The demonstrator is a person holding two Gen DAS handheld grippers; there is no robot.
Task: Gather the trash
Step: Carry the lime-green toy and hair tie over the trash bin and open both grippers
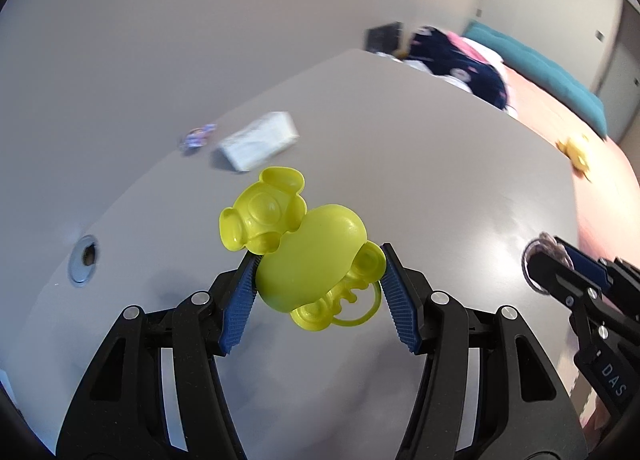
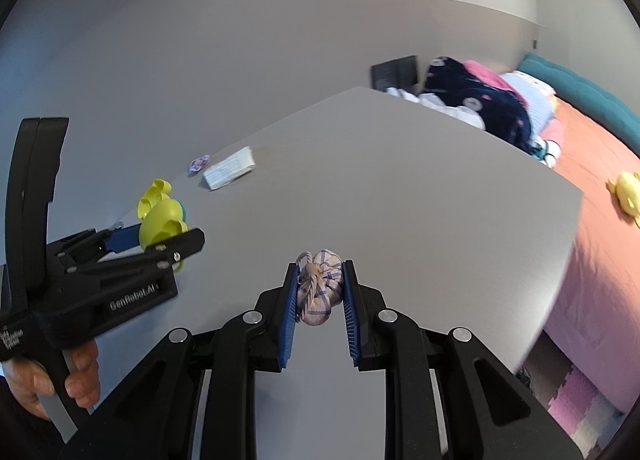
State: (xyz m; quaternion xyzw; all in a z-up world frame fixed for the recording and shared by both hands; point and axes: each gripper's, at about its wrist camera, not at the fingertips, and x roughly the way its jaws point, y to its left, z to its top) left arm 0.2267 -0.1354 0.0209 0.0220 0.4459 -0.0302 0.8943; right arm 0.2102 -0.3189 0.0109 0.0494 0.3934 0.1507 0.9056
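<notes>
A yellow-green plastic toy sits at frame centre, clamped between the left gripper's jaws above the grey tabletop. The right gripper's jaws pinch a small checked cloth bundle, lower centre. A white packet and a purple wrapper lie upper left on the tabletop.

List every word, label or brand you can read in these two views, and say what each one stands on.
"GenRobot.AI": white lettering on the side of the left gripper, seen from the right wrist.
"DAS": white letters on the body of the right gripper, at the edge of the left wrist view.
Small white print on the left gripper's handle: too small to read.
Print on the white box on the table: blurred, unreadable.
</notes>
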